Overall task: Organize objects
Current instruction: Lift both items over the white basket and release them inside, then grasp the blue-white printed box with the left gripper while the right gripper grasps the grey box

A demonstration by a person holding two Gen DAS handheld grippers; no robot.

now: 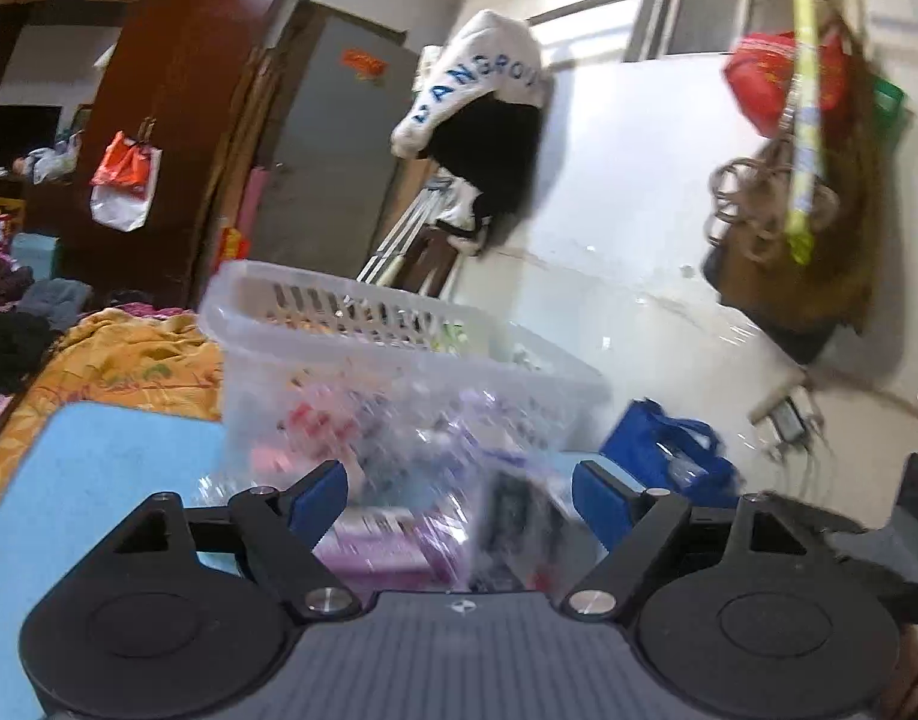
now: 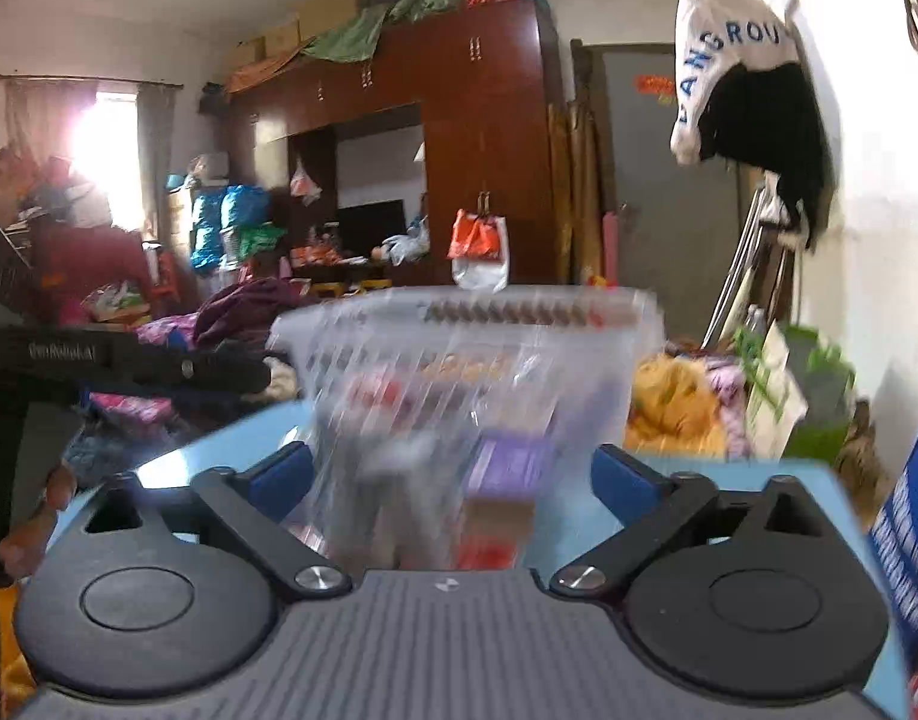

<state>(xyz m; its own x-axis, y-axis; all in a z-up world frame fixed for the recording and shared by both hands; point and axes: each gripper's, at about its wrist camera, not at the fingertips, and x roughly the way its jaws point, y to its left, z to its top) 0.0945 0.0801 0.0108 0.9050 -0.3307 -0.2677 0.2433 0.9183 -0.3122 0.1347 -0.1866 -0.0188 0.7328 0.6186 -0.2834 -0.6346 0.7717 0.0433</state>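
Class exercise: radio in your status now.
Both grippers open, left, right. Clear bag between the fingers, ungripped. Basket directly behind it.

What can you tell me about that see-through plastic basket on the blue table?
The basket looks like clear, whitish plastic, roughly rectangular, with a thick rim and rows of upright slots under it. It stands upright on the light blue table, open at the top. Blurred colourful packets show through its walls, red, pink and purple; what they are I cannot tell. A crinkly clear bag of packets lies in front of it. An orange patterned cloth lies beside it.
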